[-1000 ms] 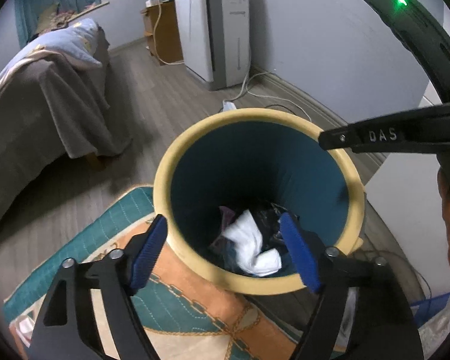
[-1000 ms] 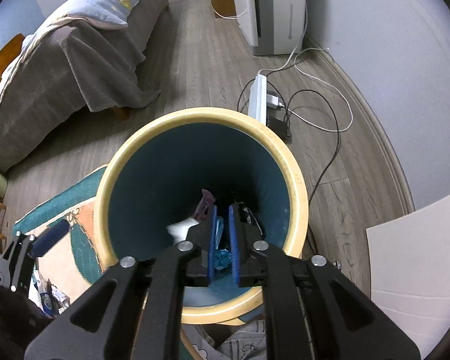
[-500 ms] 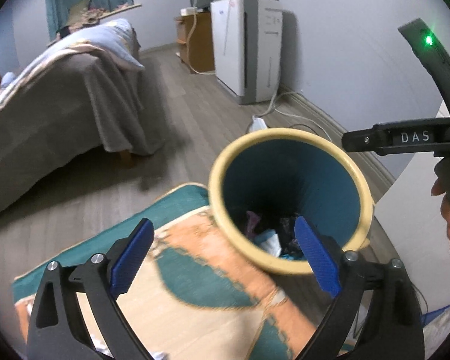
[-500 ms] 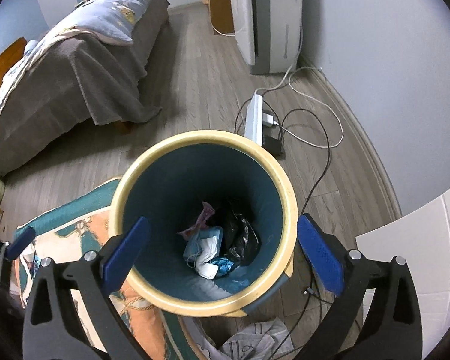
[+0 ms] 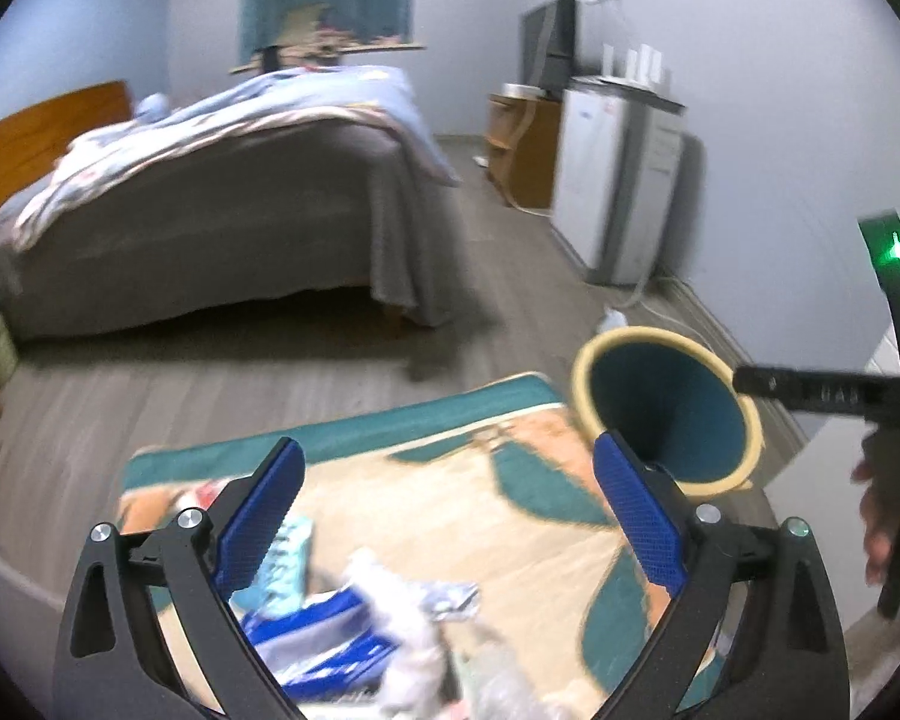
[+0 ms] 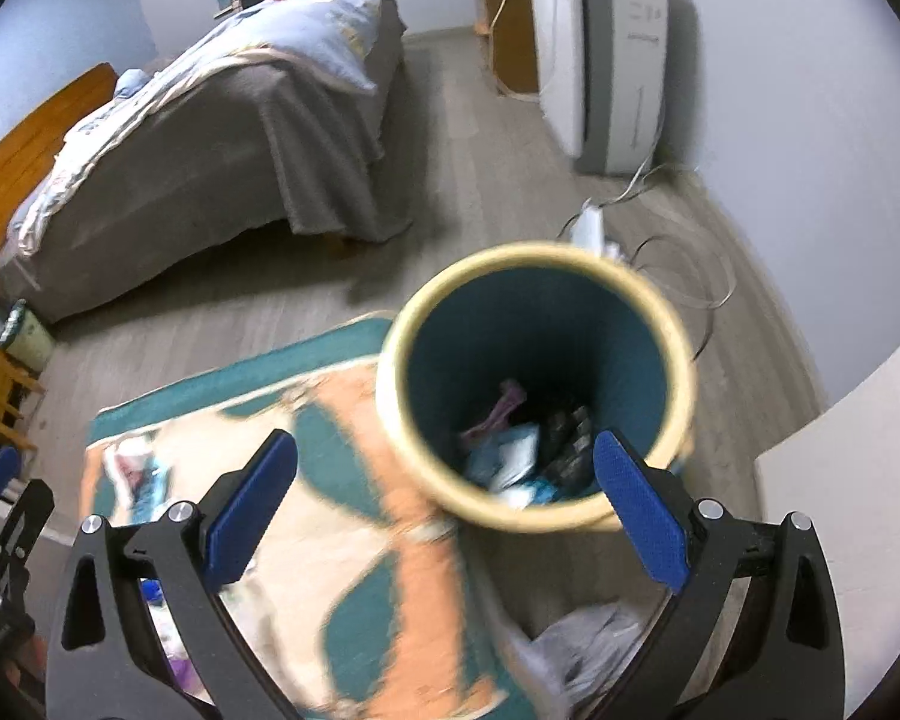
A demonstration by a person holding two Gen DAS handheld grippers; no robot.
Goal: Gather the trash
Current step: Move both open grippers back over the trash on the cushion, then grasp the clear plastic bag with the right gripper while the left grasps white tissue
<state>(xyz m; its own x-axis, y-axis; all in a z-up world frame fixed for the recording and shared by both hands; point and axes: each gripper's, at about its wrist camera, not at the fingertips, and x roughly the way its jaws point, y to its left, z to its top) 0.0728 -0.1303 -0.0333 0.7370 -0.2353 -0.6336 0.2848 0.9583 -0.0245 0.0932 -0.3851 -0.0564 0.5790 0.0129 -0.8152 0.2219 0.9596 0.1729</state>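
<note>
Both claws gape empty: left claw [image 5: 447, 516] hangs over crumpled wrappers [image 5: 384, 618] on the rug [image 5: 510, 516], right claw [image 6: 444, 510] above the wastebasket [image 6: 684, 360].

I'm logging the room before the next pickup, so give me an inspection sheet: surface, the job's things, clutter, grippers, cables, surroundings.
Surface: grey wood floor with a teal and orange rug on it.
Job's things: trash bin with a yellow rim stands at the rug's edge, several scraps inside; loose wrappers lie on the rug, blurred.
Clutter: crumpled pale bag on the floor near the bin.
Grippers: left gripper open and empty above the wrappers; right gripper open and empty near the bin.
Cables: power strip and looped cords behind the bin.
Surroundings: bed, white appliance against the wall.
</note>
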